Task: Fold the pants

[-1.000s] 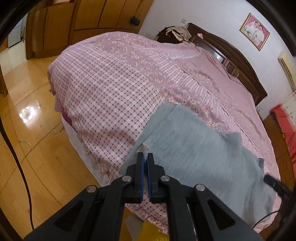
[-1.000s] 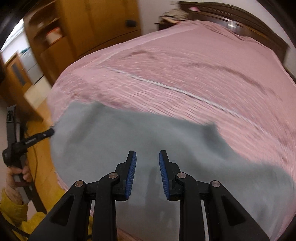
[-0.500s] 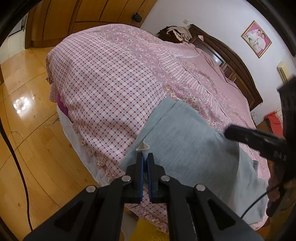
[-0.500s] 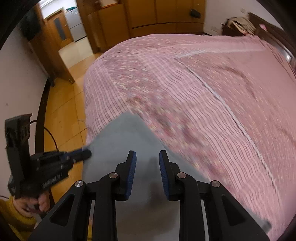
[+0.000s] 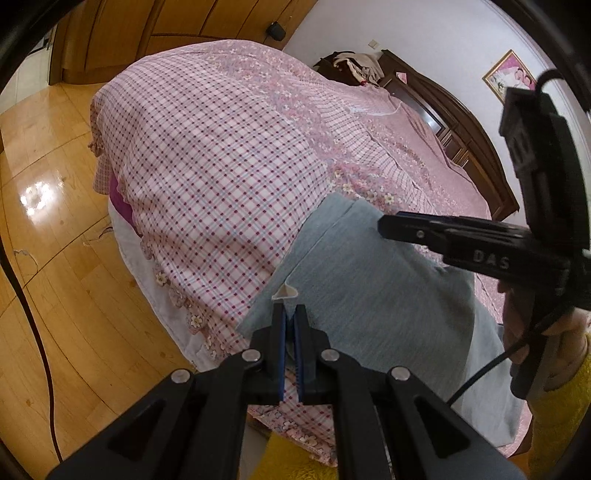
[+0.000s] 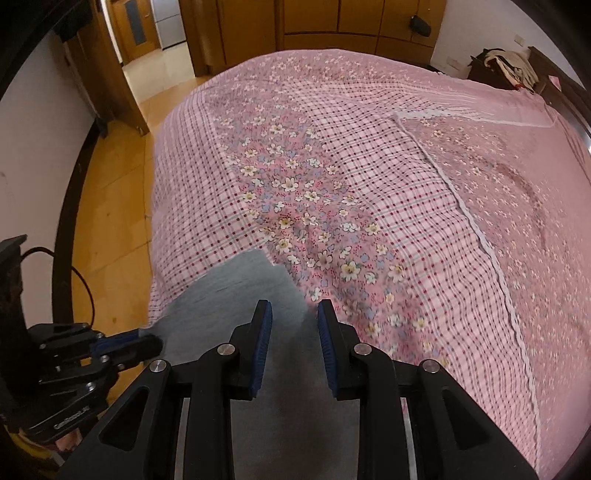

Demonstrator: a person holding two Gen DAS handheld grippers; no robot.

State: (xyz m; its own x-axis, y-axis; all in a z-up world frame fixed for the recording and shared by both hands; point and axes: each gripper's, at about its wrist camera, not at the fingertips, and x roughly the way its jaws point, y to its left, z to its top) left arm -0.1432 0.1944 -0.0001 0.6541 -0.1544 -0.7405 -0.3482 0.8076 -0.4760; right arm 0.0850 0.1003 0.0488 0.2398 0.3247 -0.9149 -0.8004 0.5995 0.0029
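In the left wrist view the pants [image 5: 369,295] lie on the bed [image 5: 221,166] at lower right of the frame, their near edge at the bed's corner. The floor [image 5: 55,258] fills the left, the headboard [image 5: 461,122] the upper right, the wardrobe [image 5: 147,22] the top.

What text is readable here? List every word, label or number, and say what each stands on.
"DAS": white letters on the side of the right hand-held gripper, seen from the left wrist; more may be hidden.
White lettering on the left hand-held gripper's body, seen from the right wrist: too small and tilted to read.
Framed picture on the wall: no legible text.
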